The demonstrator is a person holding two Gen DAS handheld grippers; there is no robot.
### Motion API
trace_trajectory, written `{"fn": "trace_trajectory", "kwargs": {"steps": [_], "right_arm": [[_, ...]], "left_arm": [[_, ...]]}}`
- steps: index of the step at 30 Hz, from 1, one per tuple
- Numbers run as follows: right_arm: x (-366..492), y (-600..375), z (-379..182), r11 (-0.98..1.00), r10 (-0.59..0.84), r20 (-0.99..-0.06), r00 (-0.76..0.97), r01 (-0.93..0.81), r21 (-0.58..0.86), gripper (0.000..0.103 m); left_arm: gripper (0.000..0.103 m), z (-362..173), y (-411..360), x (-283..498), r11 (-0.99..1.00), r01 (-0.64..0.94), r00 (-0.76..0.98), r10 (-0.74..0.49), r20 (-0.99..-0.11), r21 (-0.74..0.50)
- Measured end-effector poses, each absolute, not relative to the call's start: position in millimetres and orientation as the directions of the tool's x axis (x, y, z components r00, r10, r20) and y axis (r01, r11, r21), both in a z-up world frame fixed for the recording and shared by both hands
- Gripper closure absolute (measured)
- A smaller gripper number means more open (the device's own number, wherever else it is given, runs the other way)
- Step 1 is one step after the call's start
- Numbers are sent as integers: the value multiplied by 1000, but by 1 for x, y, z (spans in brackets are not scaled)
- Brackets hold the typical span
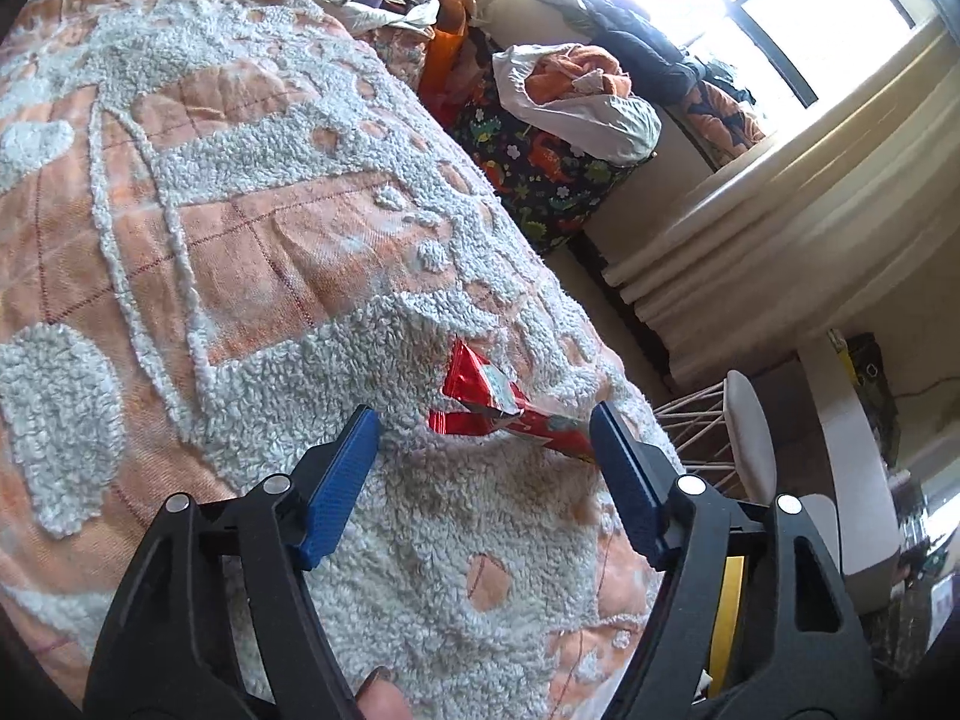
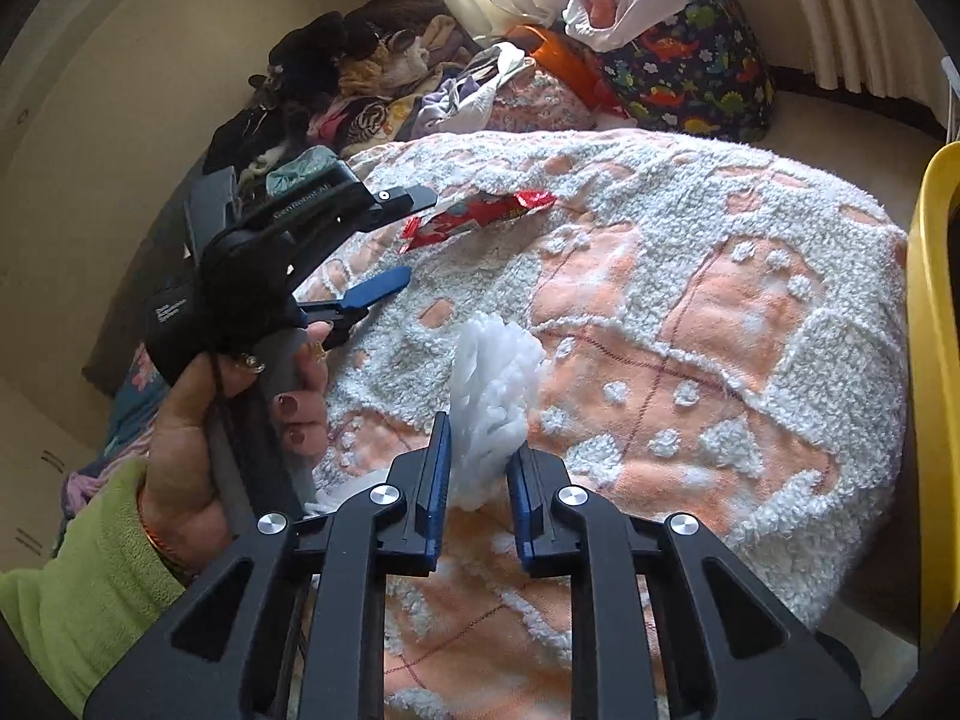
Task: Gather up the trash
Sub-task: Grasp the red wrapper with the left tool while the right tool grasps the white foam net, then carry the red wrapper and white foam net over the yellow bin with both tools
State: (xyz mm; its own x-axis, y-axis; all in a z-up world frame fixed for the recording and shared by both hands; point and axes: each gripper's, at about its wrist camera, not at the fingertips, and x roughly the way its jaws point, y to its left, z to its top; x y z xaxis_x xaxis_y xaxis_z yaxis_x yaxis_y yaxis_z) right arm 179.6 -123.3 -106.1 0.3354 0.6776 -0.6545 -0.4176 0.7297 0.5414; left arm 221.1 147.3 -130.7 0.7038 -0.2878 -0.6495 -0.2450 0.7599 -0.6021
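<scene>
Your right gripper already clasps the white wad low-center, while your spread left gripper hasn't grasped the red wrapper.

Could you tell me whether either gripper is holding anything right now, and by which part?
The right gripper is shut on the white crumpled tissue, pinching its lower end. The left gripper is open around the red wrapper on the blanket, holding nothing.

I am seeing a red foil wrapper lying on the peach-and-white tufted bedspread; white tissue is showing between my blue-padded jaws.
</scene>
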Motion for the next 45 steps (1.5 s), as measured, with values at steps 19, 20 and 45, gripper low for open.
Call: {"fn": "trace_trajectory", "kwargs": {"steps": [19, 20, 45], "right_arm": [[175, -215, -64, 810, 578, -571, 583, -322, 491, 87], [175, -219, -64, 812, 573, -568, 590, -316, 491, 87], [169, -299, -46, 844, 462, -508, 727, -183, 504, 87]], "left_arm": [[102, -120, 123, 215, 765, -185, 729, -314, -609, -617], [102, -118, 119, 213, 768, -173, 729, -321, -604, -617], [102, -61, -6, 176, 838, 126, 706, -452, -546, -531]]}}
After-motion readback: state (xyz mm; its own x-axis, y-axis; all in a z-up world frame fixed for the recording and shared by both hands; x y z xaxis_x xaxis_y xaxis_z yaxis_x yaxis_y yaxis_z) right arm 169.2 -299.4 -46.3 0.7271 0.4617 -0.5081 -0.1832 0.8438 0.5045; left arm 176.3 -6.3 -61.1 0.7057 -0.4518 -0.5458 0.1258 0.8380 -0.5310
